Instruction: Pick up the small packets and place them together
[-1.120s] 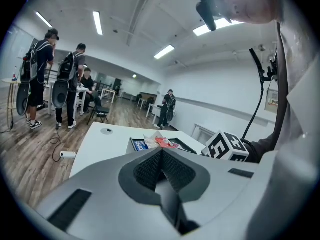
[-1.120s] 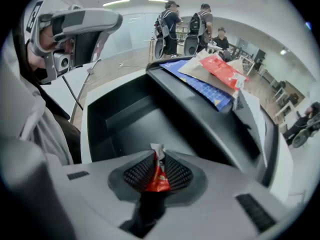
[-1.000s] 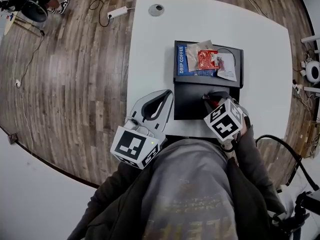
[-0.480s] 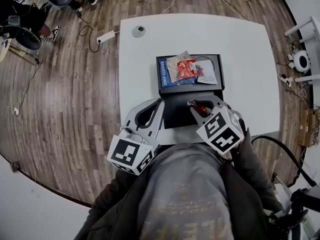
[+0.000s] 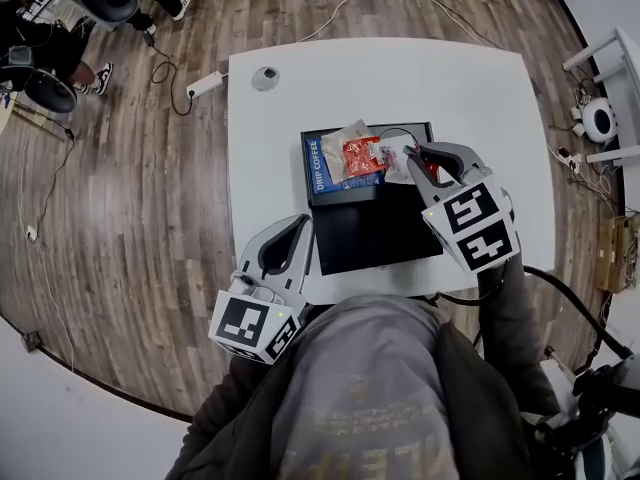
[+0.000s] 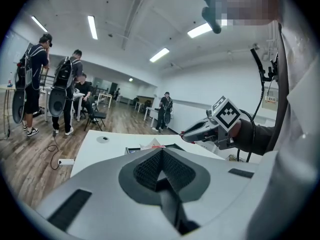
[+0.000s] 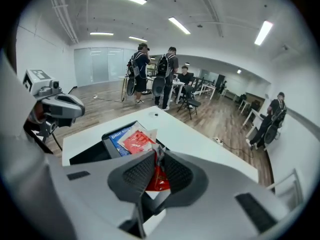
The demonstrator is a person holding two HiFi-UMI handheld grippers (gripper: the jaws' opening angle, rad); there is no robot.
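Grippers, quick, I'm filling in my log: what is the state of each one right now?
Left gripper: shut, empty.
Right gripper: shut on a red packet.

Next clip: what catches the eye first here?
The right tool pinches a red packet above the far right of the black tray. A pile of packets lies at its far end. The left tool, shut and empty, hangs over the near left of the table.

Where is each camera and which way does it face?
Head view: on the head, facing down at the table; left gripper, right gripper, chest.
Left gripper view: on that gripper, facing across the table; shut jaws, right gripper.
Right gripper view: on that gripper, facing down at the tray; jaws gripping a red packet.
Shared: head and right gripper views show the blue packet.
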